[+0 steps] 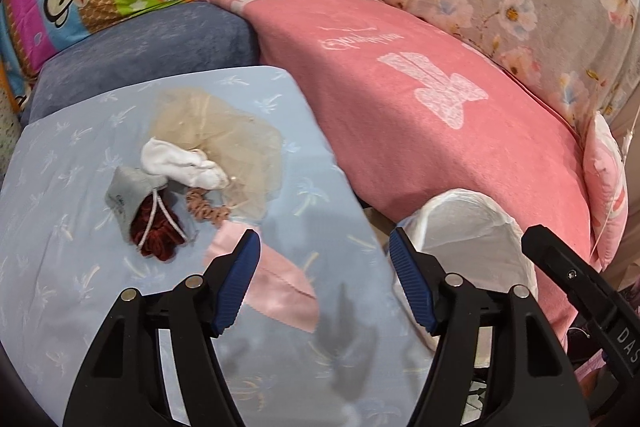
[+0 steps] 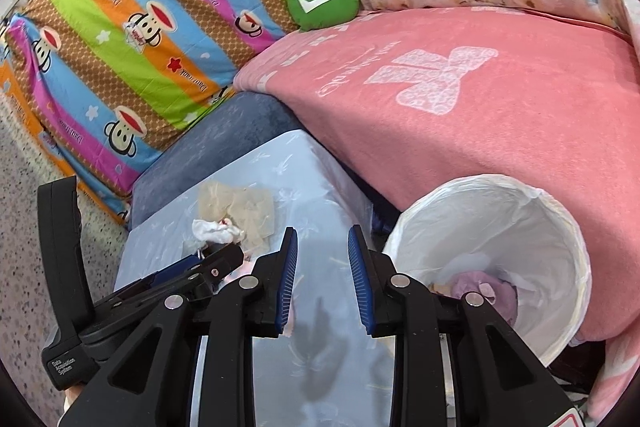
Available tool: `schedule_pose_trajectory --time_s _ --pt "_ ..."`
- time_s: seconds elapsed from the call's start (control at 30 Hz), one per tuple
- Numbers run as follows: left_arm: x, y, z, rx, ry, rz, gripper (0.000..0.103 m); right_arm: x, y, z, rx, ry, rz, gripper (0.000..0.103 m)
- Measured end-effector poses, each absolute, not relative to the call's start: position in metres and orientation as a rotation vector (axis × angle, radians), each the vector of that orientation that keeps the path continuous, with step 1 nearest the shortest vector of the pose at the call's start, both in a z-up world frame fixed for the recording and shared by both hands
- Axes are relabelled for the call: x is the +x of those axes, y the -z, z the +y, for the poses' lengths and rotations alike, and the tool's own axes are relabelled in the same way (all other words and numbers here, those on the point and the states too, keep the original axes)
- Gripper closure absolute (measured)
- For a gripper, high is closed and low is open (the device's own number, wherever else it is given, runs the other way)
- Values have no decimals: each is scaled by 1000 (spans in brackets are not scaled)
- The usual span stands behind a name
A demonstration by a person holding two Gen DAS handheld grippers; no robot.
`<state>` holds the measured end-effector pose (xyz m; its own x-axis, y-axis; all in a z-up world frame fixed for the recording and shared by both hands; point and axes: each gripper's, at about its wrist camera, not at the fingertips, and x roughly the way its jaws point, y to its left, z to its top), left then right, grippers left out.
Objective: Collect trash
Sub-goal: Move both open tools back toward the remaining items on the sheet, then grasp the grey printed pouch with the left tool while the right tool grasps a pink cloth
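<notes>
A small pile of trash lies on the light blue tablecloth (image 1: pixel 60 267): a beige see-through wrapper (image 1: pixel 236 139), a crumpled white tissue (image 1: pixel 180 163), a grey mask (image 1: pixel 128 191), a dark red scrunchie (image 1: pixel 156 231) and a tan one (image 1: pixel 206 209). A pink sheet (image 1: pixel 276 291) lies nearer, partly under my left gripper (image 1: pixel 324 267), which hovers open and empty just right of the pile. My right gripper (image 2: pixel 324 267) is open and empty over the cloth, beside the white-lined bin (image 2: pixel 560 219). Pinkish trash (image 2: pixel 480 287) lies inside the bin.
A pink blanket (image 2: pixel 440 99) covers the bed behind the table and bin. A striped cartoon cushion (image 2: pixel 132 39), a blue cushion (image 2: pixel 224 135) and a green round pillow (image 2: pixel 324 7) sit at the back. Speckled floor (image 2: pixel 24 227) shows at the left.
</notes>
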<state>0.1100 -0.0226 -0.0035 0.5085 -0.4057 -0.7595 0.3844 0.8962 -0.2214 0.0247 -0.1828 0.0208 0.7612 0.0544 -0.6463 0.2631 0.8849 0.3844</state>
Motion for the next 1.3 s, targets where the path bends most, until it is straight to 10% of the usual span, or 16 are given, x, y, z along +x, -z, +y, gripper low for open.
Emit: schedule_pose_trajectory --time_s 1.3 --pt "177 77 128 -203 205 1069 37 132 103 -63 350 -43 1008 69"
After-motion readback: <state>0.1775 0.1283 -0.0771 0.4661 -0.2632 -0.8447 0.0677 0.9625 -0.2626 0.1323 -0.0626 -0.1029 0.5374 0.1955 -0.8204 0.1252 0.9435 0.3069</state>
